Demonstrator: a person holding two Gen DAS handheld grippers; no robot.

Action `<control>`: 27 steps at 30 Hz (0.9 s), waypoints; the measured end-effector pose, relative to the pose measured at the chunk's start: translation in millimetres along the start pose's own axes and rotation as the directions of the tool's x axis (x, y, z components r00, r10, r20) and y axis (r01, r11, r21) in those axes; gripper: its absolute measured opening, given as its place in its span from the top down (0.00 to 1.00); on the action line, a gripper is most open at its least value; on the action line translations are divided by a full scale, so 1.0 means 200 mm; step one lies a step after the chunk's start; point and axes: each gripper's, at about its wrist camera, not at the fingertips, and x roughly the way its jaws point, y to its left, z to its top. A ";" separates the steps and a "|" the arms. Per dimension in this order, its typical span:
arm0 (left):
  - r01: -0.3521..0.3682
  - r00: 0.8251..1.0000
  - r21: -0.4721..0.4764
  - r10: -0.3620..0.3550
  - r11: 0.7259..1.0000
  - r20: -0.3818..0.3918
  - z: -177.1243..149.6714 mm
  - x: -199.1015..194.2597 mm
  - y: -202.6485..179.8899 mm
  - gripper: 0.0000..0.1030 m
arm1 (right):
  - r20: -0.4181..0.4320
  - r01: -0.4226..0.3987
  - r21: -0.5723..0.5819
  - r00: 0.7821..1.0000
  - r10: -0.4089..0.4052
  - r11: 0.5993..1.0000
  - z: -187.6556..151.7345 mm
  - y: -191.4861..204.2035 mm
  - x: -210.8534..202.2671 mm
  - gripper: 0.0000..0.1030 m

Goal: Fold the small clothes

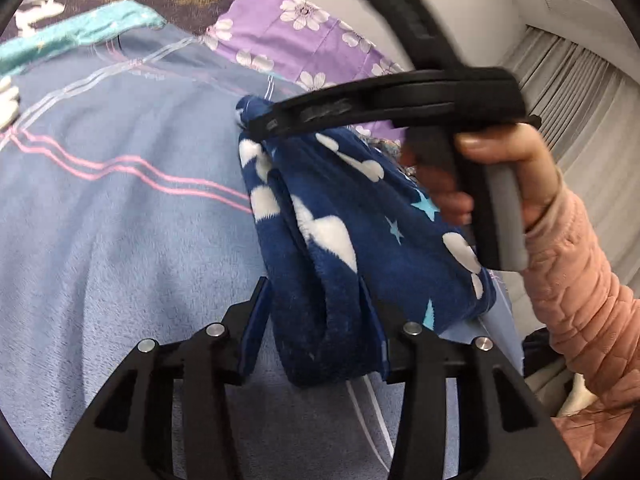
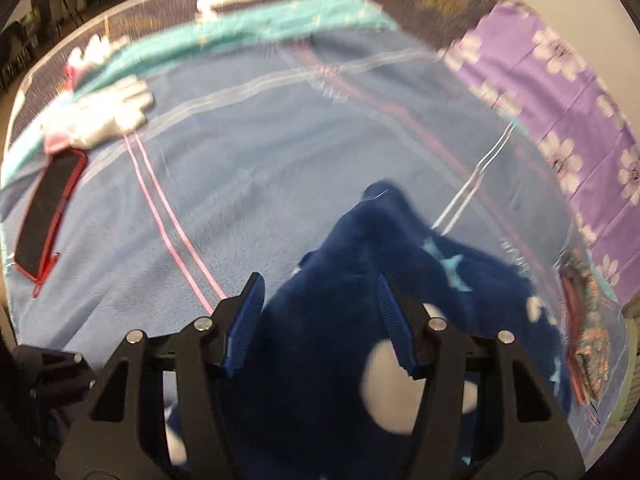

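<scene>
Hand-held gripper on the left (image 1: 316,320) has its blue pads closed against a thick rolled fold of the navy fleece garment (image 1: 352,220), pinning that end so the cloth hangs taut rather than slumping onto the bed (image 1: 100,220). Across from it, the right hand-held gripper (image 1: 260,124), gripped by a hand (image 1: 508,176) in a pink quilted sleeve (image 1: 576,280), pinches the far tip of the same garment. In its own blurred view its pads stand partly apart with navy fleece bunched between them; whether they press firmly I cannot tell there. Holding both ends aloft probably serves to stretch the piece straight before laying it down folded. Further up the bed, well clear of the work, lie a white glove (image 2: 108,112) and a red-edged phone (image 2: 48,216).
</scene>
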 end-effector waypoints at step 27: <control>-0.027 0.993 0.167 0.007 0.986 0.121 0.20 -0.11 -0.27 0.73 | 0.121 -0.096 0.613 0.992 0.027 0.785 -0.46 -1.00 0.00 0.79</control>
